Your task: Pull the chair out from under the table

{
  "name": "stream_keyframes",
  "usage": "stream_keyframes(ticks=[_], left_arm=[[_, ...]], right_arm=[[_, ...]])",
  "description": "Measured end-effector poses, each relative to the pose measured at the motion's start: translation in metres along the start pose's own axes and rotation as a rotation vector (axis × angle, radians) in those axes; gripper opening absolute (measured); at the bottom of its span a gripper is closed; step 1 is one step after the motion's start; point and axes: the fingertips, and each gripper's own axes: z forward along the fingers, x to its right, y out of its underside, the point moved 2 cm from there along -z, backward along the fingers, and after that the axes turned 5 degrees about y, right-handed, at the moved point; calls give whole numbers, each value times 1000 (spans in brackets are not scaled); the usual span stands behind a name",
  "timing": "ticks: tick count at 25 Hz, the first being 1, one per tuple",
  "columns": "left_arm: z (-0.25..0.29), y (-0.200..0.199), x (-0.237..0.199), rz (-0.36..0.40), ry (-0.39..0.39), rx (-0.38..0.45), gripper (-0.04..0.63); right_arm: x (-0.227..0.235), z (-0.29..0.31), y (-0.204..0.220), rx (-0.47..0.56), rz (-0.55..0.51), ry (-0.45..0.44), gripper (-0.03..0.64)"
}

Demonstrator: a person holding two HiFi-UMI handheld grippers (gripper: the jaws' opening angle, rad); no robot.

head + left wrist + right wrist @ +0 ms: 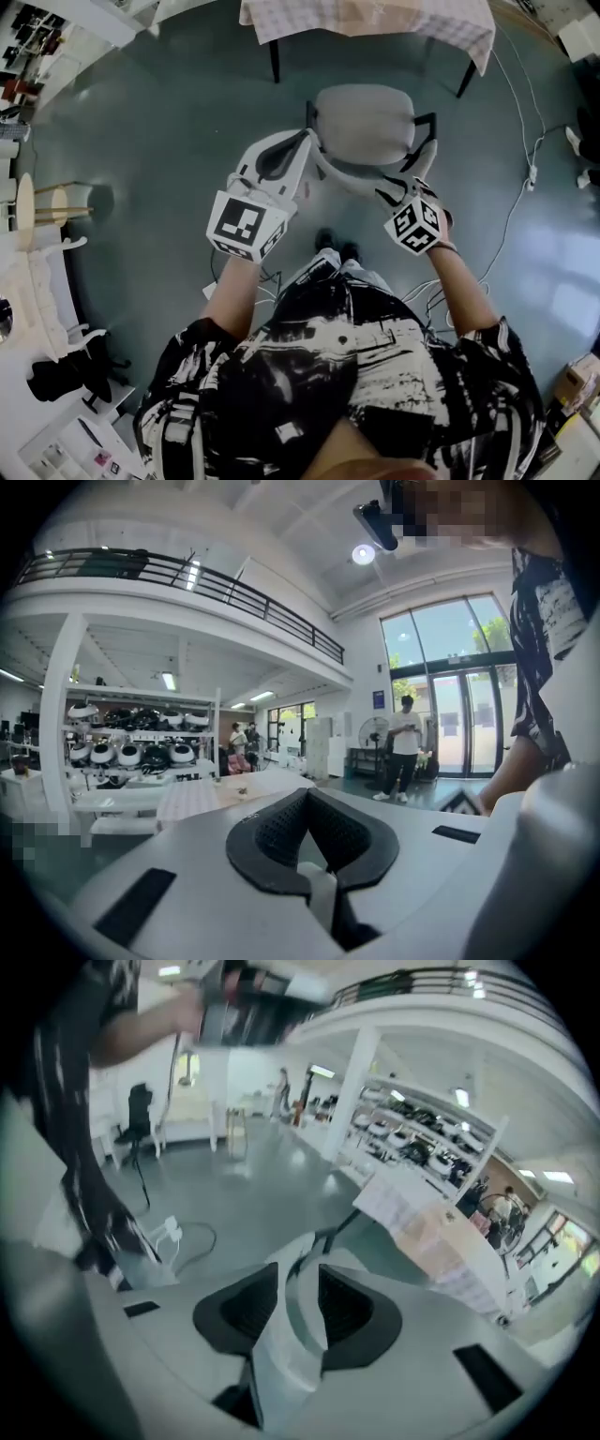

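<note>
The chair (361, 117) has a grey seat and black legs and stands on the floor just in front of the table (375, 19), which wears a checked cloth. Its curved backrest (349, 176) faces me. My left gripper (312, 141) is at the backrest's left end. In the left gripper view its pads (272, 832) meet at the tips with a pale strip of the rim (322, 897) pinched behind them. My right gripper (428, 150) is at the right end. There the grey rim (286, 1344) runs between the pads (347, 1312) with a slim gap beside it.
White cables and a power strip (532, 173) trail over the floor at the right. A wooden stool (47, 206) and white racks stand at the left. My feet (336, 246) are just behind the chair. A bystander (405, 747) stands far off by the glass doors.
</note>
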Motion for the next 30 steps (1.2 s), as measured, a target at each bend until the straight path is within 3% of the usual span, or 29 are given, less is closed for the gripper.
stream_keyframes(ticks=[3,5,7,9,15,23,30], left_arm=[[11,-13,-7,19,41,44,2],[15,-22,-7,28,63,62,2],[18,-32,-4,35,76,67,2],[22,-43,2,42,84,77,2],[30,-75,13,64,65,123,2],[32,-115,25,88,50,170,2],[44,-132,37,122,71,169,2]], right_arm=[[63,-95,-84,384,319,32,112],[97,-161,-135,648,447,31,103],[119,-220,-172,813,445,60,85],[134,-264,-197,897,385,103,57],[150,-321,-225,979,277,137,43],[163,-323,-206,988,403,148,23],[166,-307,-188,949,409,195,2]])
